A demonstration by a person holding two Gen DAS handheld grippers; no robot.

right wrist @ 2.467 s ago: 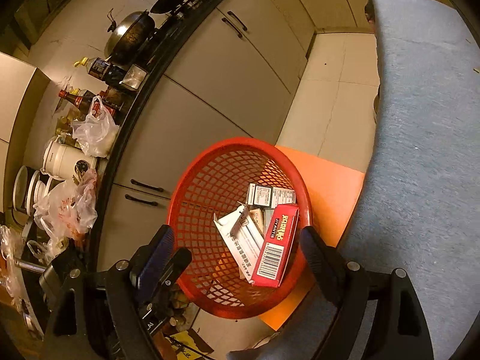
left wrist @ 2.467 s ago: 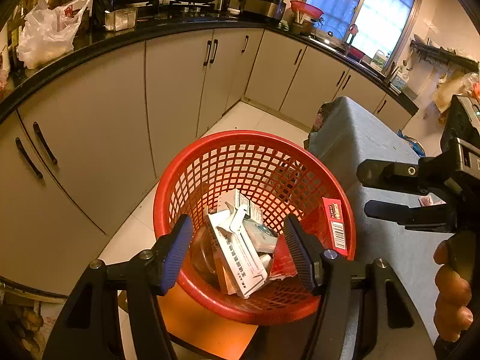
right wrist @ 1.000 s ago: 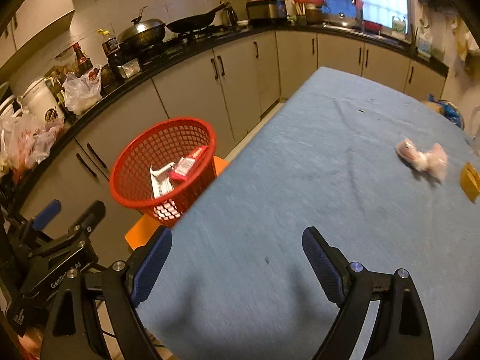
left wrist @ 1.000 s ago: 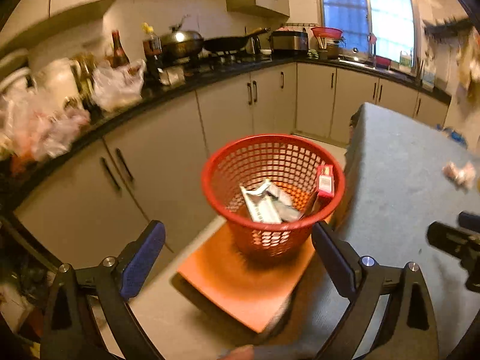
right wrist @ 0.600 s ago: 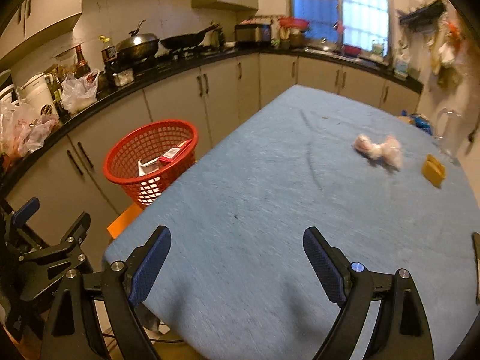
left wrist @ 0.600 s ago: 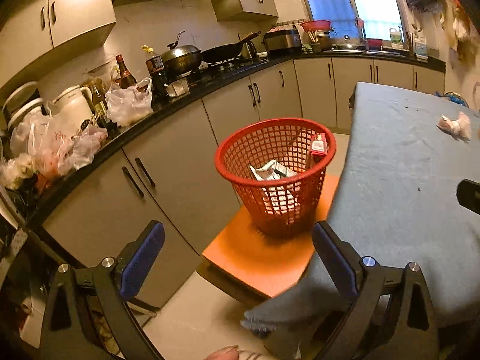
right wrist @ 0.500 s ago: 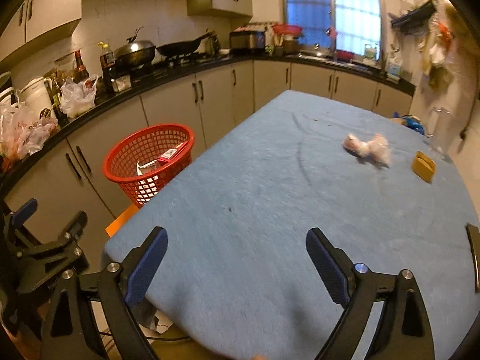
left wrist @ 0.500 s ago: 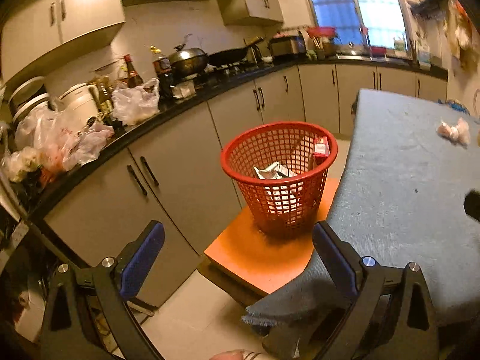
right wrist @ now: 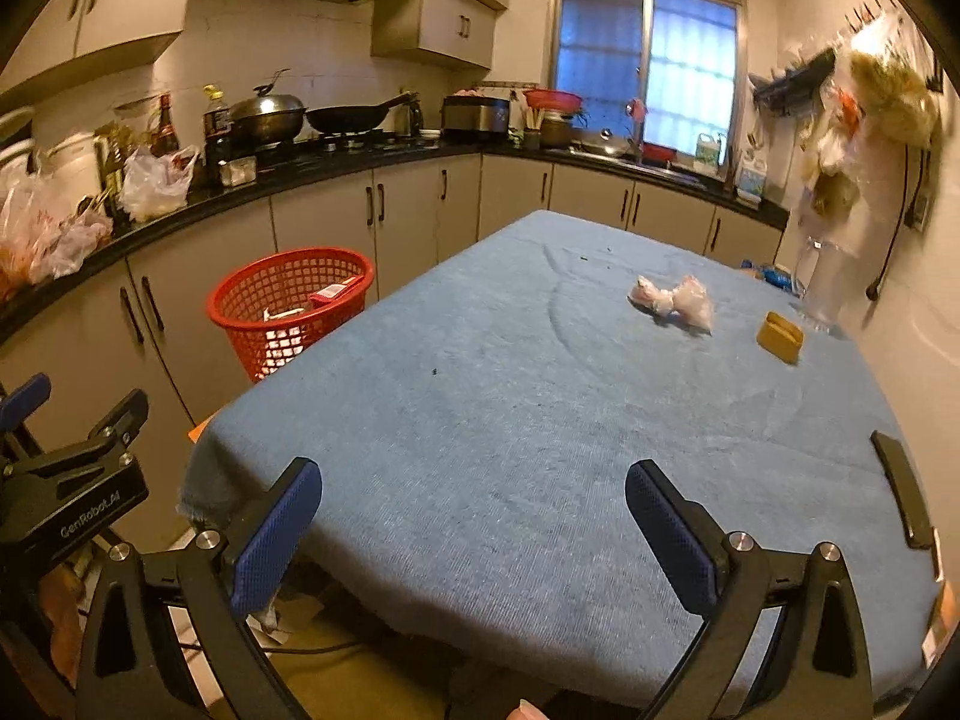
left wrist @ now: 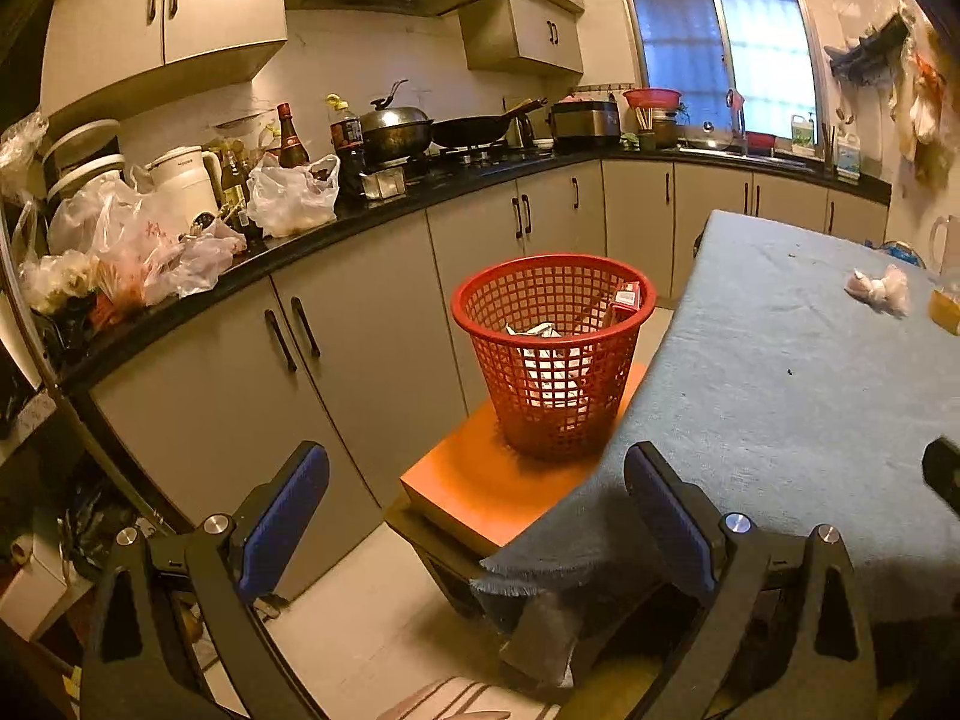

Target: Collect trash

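Observation:
A red mesh basket [left wrist: 552, 354] stands on an orange stool [left wrist: 480, 492] beside the table; it also shows in the right wrist view [right wrist: 288, 312]. It holds white papers and a red carton [left wrist: 624, 300]. A crumpled pink-white plastic wrapper [right wrist: 672, 300] lies on the blue tablecloth [right wrist: 540, 420] far side; it also shows in the left wrist view [left wrist: 876, 291]. My left gripper [left wrist: 477, 510] is open and empty, back from the basket. My right gripper [right wrist: 474, 522] is open and empty over the table's near edge.
A yellow holder [right wrist: 779, 337] and a clear glass jug [right wrist: 819, 282] stand at the table's far right. A dark flat object [right wrist: 900, 498] lies at the right edge. Counter [left wrist: 300, 240] with bags, bottles and pans runs along the left.
Both grippers have pulled back and away from the basket, which was right under them 2.5 s ago. The red carton now rests in the basket. The views have risen and steadied.

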